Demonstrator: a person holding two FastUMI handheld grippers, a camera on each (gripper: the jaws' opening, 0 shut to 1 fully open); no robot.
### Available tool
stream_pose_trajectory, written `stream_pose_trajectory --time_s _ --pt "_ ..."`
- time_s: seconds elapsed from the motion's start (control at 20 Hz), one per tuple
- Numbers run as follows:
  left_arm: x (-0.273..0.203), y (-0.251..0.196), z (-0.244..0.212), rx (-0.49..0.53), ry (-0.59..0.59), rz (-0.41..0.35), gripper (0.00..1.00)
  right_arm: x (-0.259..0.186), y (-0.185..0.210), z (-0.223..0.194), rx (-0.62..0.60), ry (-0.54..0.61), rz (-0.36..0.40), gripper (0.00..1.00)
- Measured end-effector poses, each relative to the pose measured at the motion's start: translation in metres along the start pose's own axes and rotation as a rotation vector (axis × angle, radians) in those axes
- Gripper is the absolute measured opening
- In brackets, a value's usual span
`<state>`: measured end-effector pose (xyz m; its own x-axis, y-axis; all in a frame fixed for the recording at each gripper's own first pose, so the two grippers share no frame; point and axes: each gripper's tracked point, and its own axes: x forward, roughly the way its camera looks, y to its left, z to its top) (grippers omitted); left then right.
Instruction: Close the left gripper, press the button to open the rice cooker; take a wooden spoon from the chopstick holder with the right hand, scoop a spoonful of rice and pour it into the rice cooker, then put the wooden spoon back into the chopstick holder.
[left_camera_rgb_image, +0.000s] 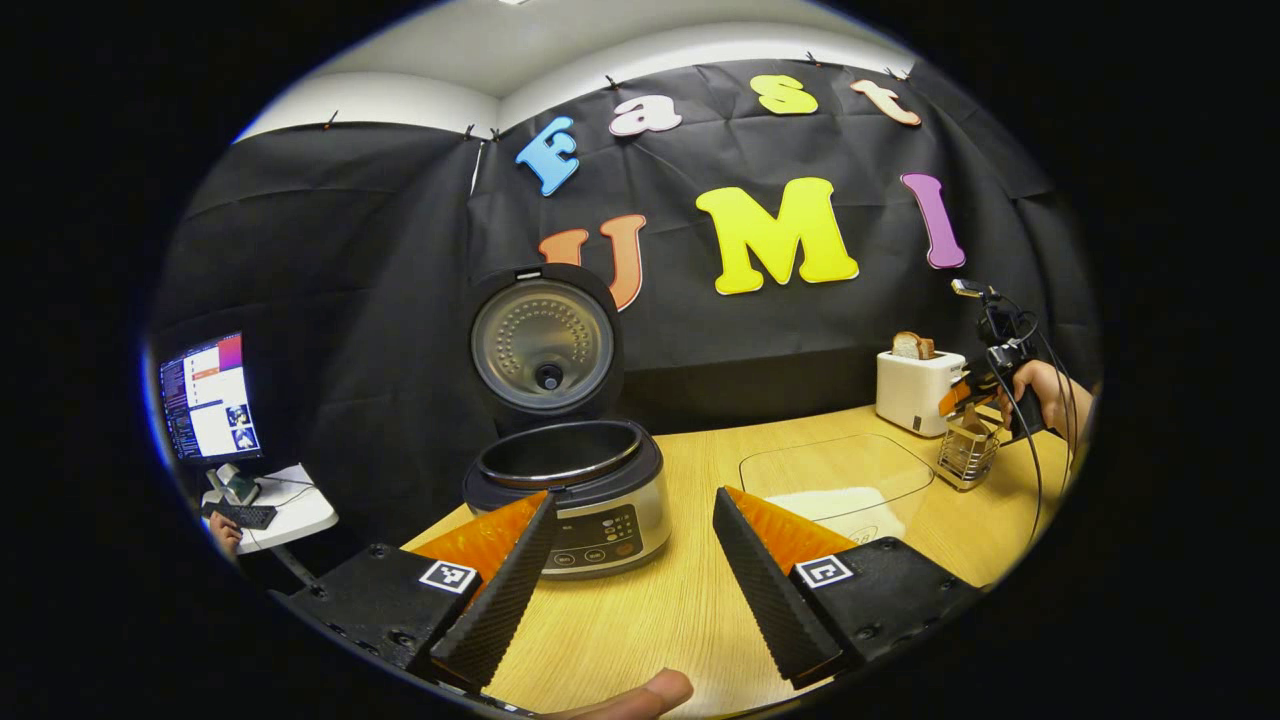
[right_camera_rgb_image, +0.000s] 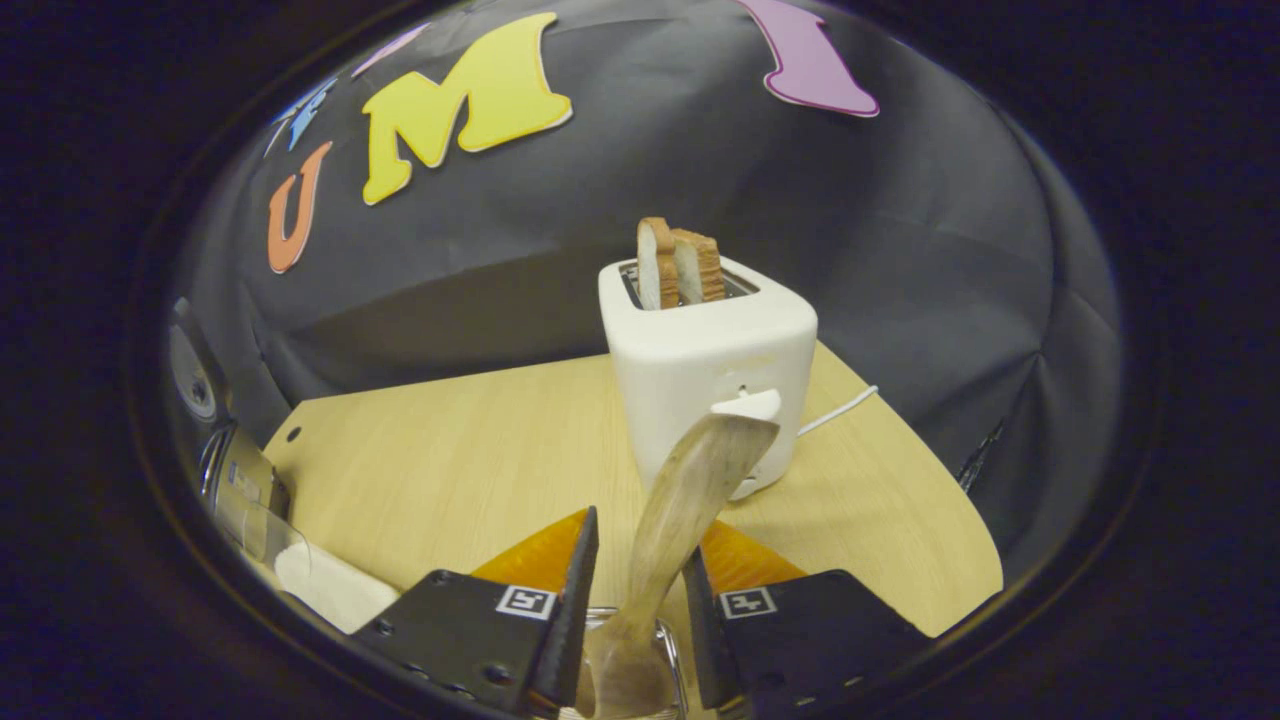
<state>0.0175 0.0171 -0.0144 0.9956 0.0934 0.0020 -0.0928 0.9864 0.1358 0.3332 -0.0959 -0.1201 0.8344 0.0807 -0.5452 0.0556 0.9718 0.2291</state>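
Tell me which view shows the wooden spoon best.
The right gripper view: the wooden spoon rises between the jaws, close and sharp. In the left gripper view it is too small to tell among the right gripper and chopstick holder.

The wooden spoon (right_camera_rgb_image: 668, 530) has its lower end hidden in the chopstick holder (right_camera_rgb_image: 625, 660), itself cut off by the bottom edge.

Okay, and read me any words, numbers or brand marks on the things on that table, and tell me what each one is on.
None can be quoted.
Rice cooker control panel: button print too small to read.
Clear container: faint mark on its base, blurred.
Monitor: too small to read.
Square coded tags: patterns, not letters.
Toaster: no print visible.
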Motion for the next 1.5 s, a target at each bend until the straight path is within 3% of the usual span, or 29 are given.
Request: stream_pose_trajectory --time_s 0.2,0.35,0.55,0.9,1.1,1.5 --pt "-0.002 0.003 0.002 -0.003 -0.002 0.012 0.99 -0.001 0.004 0.0 0.017 0.003 0.03 0.19" --pt "-0.004 0.0 0.003 0.004 -0.001 0.004 0.99 -0.008 0.011 0.004 0.041 -0.01 0.071 0.16" --pt "-0.006 0.0 0.006 0.027 -0.012 0.0 0.99 -0.022 0.01 0.008 0.022 -0.072 0.056 0.08" --pt "-0.016 0.013 0.016 -0.001 -0.031 0.015 0.99 -0.066 0.017 0.02 -0.05 -0.158 0.029 0.08" --pt "-0.021 0.026 0.02 -0.03 -0.031 0.025 0.99 -0.101 0.033 0.038 -0.167 -0.239 -0.034 0.07" --pt "-0.026 0.053 0.023 -0.048 -0.031 0.054 0.99 -0.159 0.132 0.057 -0.286 -0.354 0.033 0.07"
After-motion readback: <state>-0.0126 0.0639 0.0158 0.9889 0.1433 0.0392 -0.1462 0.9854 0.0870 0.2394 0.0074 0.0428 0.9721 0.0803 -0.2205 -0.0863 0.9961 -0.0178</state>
